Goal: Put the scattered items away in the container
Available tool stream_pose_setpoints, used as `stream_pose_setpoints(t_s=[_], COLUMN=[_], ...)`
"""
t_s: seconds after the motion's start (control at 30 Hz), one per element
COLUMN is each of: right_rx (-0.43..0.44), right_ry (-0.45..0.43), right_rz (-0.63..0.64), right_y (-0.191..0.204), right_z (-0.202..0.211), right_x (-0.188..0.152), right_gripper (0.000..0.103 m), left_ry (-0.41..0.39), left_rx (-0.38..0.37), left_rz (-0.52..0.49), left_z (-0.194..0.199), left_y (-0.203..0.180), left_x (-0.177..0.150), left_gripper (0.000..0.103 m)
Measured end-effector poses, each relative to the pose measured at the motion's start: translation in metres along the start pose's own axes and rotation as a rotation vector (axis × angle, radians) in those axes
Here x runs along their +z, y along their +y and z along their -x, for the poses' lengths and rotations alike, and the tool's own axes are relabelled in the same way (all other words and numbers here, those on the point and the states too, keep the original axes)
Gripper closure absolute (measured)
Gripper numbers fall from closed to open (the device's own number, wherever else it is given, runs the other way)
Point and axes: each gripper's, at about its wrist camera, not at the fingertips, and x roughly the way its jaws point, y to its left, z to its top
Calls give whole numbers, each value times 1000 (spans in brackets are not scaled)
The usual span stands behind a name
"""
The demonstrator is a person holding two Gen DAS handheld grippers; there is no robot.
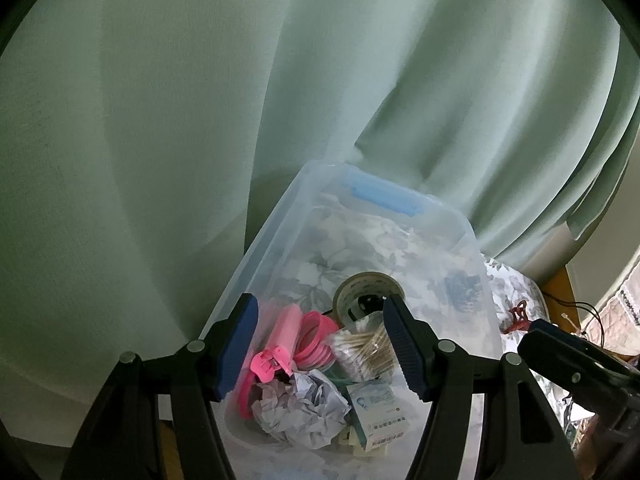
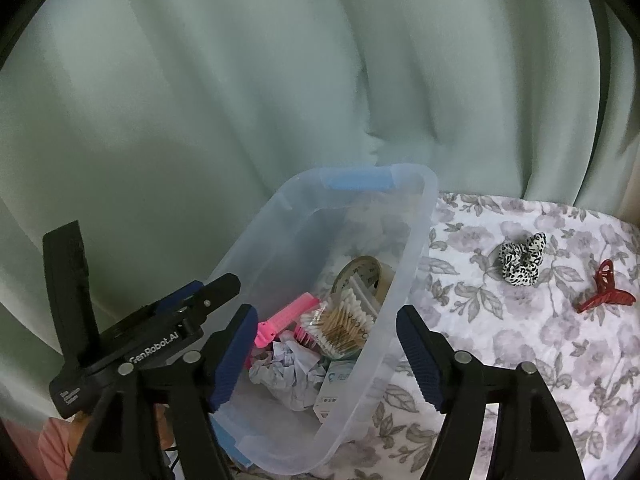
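A clear plastic container [image 1: 280, 236] with blue handles stands on the flowered cloth. It holds a tape roll [image 1: 368, 286], pink hair items [image 1: 292, 336], a pack of cotton swabs [image 1: 360, 348], crumpled paper [image 1: 300, 408] and a small box [image 1: 376, 416]. My left gripper [image 1: 322, 304] hovers open above these, with nothing held. My right gripper [image 2: 328, 314] is open over the container's right wall [image 2: 404, 280], its pads touching nothing. A leopard-print scrunchie [image 2: 522, 262] and a red claw clip [image 2: 604, 292] lie on the cloth to the right of the container.
A pale green curtain [image 2: 280, 80] hangs close behind the container and table. The flowered tablecloth [image 2: 500, 340] stretches to the right. In the left wrist view a wooden edge [image 1: 560, 284] and thin cables [image 1: 588, 312] show at far right.
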Motion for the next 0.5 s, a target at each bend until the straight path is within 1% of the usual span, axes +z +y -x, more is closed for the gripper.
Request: stream_pose_setpoints(t_s=[0.23, 0.5], right_rx=[0, -18], right_ry=[-5, -11], right_rz=[20, 35], right_y=[4, 3], right_z=[10, 33], right_x=[-4, -13], right_gripper=[23, 23], left_ry=[-15, -34], left_rx=[14, 21], left_rz=[8, 28], left_z=[12, 29], left_y=[-1, -7], left_x=[-2, -8], left_gripper=[37, 37])
